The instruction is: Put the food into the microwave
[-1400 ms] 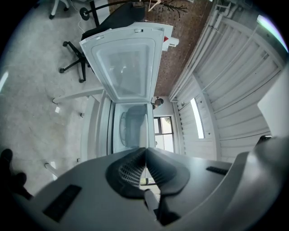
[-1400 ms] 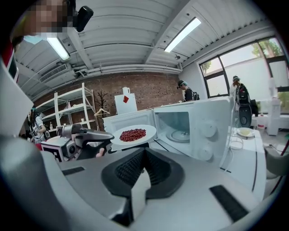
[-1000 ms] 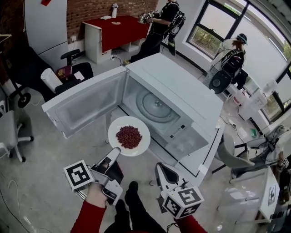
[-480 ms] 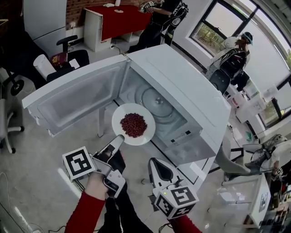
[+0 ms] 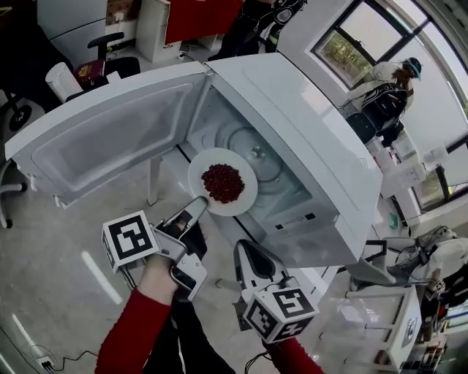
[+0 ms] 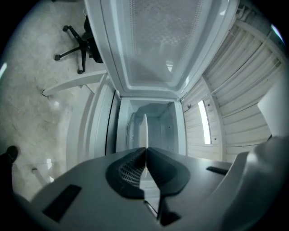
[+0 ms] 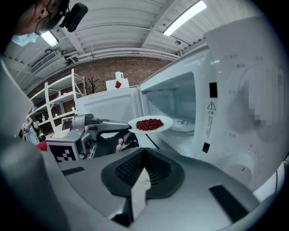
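- Head view: the left gripper (image 5: pixel 199 207) is clamped on the near rim of the white plate (image 5: pixel 246 196), which sits at the mouth of the microwave (image 5: pixel 292 124), partly over the front of the cavity.
- The microwave's door (image 5: pixel 110 139) is swung wide to the left, and the glass turntable (image 5: pixel 257 162) lies behind the plate.
- Left gripper view: only the plate's thin edge shows, standing on end between the pads of a gripper rolled onto its side, with the cavity straight ahead.
- Right gripper view: from the side, the plate is level and raised clear of the cavity floor.
- The right gripper (image 7: pixel 144 151) has its jaws together on nothing. In the head view it hangs low, in front of the microwave's control panel.
- The microwave stands on a white worktop (image 5: pixel 317 276) over a pale concrete floor (image 5: pixel 58 256).
- Around it are an office chair (image 5: pixel 110 55), a red-topped table (image 5: pixel 197 14), a brick wall (image 7: pixel 131 72) and big windows (image 5: pixel 344 51), with a person (image 5: pixel 387 91) beside them.
- The food is a heap of small dark-red beans (image 5: pixel 223 182) in the middle of the plate, with the rim bare all round.
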`<state>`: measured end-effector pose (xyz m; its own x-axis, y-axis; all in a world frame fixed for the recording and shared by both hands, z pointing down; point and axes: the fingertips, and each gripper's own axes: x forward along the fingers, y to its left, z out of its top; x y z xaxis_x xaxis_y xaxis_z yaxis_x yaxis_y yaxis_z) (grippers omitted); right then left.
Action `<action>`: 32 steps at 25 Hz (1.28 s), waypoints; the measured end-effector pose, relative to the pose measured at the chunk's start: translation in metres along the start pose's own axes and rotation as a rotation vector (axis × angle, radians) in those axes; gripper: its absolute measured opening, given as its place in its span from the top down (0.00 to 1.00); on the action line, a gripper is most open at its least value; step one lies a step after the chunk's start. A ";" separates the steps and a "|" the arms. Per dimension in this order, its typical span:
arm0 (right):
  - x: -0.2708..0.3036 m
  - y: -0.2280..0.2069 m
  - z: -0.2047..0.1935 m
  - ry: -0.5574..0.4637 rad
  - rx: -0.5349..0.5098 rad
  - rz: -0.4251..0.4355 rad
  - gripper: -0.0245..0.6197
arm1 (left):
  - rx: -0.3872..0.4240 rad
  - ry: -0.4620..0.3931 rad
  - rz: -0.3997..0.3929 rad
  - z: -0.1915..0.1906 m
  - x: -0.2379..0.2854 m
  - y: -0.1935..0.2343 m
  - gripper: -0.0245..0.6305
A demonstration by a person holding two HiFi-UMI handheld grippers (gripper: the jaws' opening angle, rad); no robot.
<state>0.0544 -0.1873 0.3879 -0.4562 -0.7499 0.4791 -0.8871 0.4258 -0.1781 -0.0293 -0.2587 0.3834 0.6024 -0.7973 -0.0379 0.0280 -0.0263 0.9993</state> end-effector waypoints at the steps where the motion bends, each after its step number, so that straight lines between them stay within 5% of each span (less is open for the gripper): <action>1: 0.003 -0.002 0.000 0.004 -0.002 0.002 0.94 | 0.001 0.001 -0.002 0.000 0.005 0.002 0.94; 32: 0.055 -0.031 -0.002 0.184 0.054 0.033 0.94 | 0.067 0.075 0.037 0.015 0.115 0.007 0.94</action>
<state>0.0574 -0.2407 0.4219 -0.4691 -0.6286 0.6203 -0.8765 0.4175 -0.2397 0.0282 -0.3597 0.3860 0.6603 -0.7510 0.0007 -0.0467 -0.0401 0.9981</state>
